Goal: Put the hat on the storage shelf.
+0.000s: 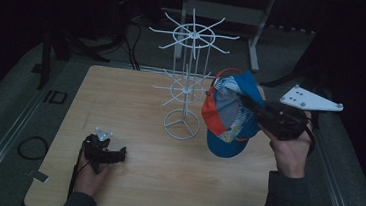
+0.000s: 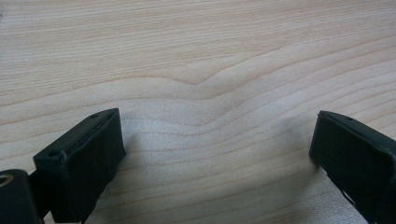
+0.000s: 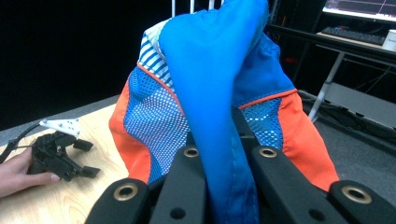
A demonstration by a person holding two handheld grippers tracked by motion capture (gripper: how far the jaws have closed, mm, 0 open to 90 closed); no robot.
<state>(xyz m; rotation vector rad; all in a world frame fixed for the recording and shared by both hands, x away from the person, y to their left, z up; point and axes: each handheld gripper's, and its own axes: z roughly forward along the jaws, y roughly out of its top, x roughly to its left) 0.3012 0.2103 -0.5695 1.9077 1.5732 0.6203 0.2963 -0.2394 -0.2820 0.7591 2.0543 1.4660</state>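
The right tongs point(image 1: 251, 106) are clenched on a blue-and-orange cap point(image 1: 227, 114), held in the air just beside the white wire rack point(image 1: 187, 83) on the desk point(image 1: 131, 98). The cap looks light and floppy, so its stiffer brim seems the surest hold. The left tongs point(image 1: 116, 154) rest released on the desk, well apart from the rack.

**Rack and held cap crowd the table's right half**

The white wire rack point(image 1: 188, 78) stands at the table's point(image 1: 128, 188) far middle, its spokes fanning outward at 2 levels. The cap point(image 1: 227, 114), clamped in the right gripper point(image 1: 251, 108), hangs just beside the rack's right spokes. The left gripper point(image 1: 119, 153) rests near-left, jaws apart over bare wood. Between it and the rack's ring base lies open tabletop.
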